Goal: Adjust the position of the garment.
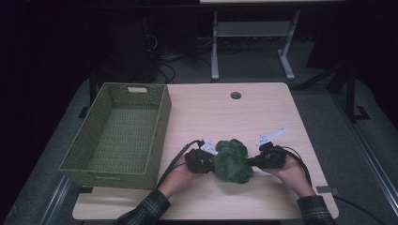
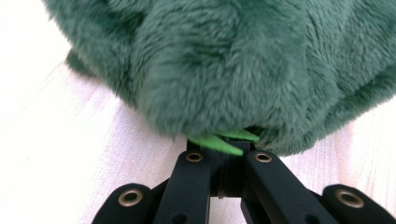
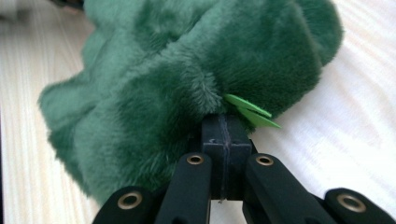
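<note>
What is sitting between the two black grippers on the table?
In the high view, a bunched dark green fuzzy cloth lies between the left gripper and the right gripper; each one's jaws pinch an edge.

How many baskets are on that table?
1: a green woven basket on the table's left side, left of the bunched green cloth. It looks empty, and nothing seems hidden.

Black jaws with brass-ringed screws and green pad tips were seen on the left gripper point(image 2: 223, 140) and right gripper point(image 3: 224, 128); plaid sleeves point(image 1: 145, 211) were worn.
</note>
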Motion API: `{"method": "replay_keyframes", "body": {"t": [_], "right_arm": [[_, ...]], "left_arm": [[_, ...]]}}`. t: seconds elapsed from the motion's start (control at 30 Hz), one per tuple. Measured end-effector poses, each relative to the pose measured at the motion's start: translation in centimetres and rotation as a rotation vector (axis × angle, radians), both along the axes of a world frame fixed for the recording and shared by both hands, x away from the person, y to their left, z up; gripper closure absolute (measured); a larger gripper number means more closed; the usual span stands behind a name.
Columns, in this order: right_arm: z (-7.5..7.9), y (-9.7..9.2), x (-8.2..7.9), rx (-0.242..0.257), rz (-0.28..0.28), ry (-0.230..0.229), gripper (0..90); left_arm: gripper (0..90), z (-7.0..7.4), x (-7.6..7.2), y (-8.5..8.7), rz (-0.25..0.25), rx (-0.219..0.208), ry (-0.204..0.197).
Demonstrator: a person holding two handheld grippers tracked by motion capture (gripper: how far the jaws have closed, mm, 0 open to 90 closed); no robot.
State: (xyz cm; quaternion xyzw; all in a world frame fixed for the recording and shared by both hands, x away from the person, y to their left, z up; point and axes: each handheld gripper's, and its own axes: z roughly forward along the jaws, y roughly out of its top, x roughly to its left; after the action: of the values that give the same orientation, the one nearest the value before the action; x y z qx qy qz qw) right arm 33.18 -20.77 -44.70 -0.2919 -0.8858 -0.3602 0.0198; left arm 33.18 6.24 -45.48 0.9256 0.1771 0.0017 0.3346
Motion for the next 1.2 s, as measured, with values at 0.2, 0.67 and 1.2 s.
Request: {"method": "replay_keyframes", "body": {"t": [0.2,0.67,1.2], "right_arm": [[-0.1,-0.4,-1.0,0.006,-0.025,-0.04,84.8],[-1.4,-5.9,-3.4,0.004,-0.308,-0.15,45.0],[-3.6,-7.5,-3.5,-0.068,-0.404,-0.234,12.7]], "left_arm": [[89.3,0.1,0.0,0.1,0.003,0.001,-0.004],[61.2,1.5,-0.9,2.1,-0.014,0.045,-0.004],[23.5,3.5,-1.0,2.0,-0.047,0.04,-0.039]]}}
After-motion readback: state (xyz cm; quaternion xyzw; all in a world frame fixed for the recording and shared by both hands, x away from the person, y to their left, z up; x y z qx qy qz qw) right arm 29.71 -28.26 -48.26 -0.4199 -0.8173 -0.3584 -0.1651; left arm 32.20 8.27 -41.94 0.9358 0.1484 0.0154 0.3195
